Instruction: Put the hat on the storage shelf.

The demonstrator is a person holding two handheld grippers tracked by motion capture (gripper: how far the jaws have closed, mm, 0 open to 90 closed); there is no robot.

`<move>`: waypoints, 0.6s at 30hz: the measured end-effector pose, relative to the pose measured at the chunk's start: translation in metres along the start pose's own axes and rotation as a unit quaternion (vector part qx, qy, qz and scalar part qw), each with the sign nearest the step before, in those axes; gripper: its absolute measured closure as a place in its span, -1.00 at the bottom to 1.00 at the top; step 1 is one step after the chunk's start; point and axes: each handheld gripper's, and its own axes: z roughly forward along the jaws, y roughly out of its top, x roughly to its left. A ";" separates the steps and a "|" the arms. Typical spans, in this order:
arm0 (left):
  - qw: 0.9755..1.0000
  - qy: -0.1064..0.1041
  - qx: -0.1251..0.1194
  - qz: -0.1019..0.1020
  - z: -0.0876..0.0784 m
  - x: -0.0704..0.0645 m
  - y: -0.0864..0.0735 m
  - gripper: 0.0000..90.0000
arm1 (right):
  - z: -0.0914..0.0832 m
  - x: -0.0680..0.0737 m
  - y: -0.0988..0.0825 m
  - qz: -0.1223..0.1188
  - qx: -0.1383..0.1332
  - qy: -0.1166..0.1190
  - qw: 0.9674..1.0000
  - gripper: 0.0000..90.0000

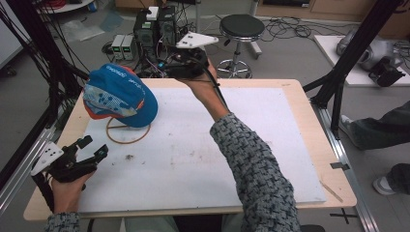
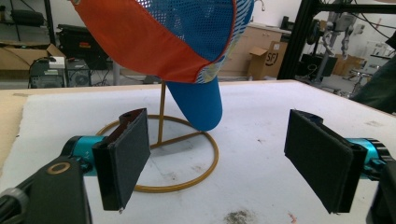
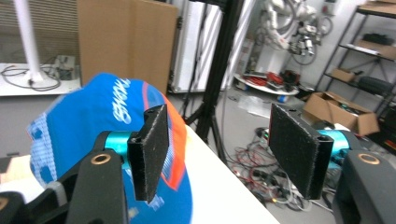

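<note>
A blue and orange mesh cap [image 1: 118,96] rests displayed on a gold wire stand [image 1: 128,134], far left; the left gripper [image 1: 92,150] near and the right gripper [image 1: 167,63] far both gape wide, empty.

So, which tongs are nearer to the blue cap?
Hard to call; the right tongs look slightly nearer, raised beyond the blue cap at the far edge. The left tongs sit nearer the person.

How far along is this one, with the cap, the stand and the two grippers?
Done: the blue cap sits on the gold wire stand. In hand: nothing; the left gripper is open near the table's front left, the right gripper open beside the cap. Left: any grasp of the cap, if that is the goal.
</note>
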 end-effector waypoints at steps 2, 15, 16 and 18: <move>1.000 0.000 -0.001 -0.001 0.001 -0.001 0.000 -0.50 | -0.014 -0.007 -0.006 0.006 0.000 -0.012 1.000 -0.24; 1.000 -0.013 0.020 0.014 0.014 -0.012 -0.003 -0.50 | -0.123 -0.039 -0.056 0.034 -0.001 -0.112 0.993 -0.44; 0.999 -0.015 0.023 0.017 0.014 -0.013 -0.002 -0.50 | -0.123 -0.039 -0.056 0.034 -0.001 -0.112 0.993 -0.44; 0.999 -0.015 0.024 0.020 0.016 -0.016 -0.003 -0.50 | -0.150 -0.043 -0.069 0.038 -0.001 -0.135 0.990 -0.45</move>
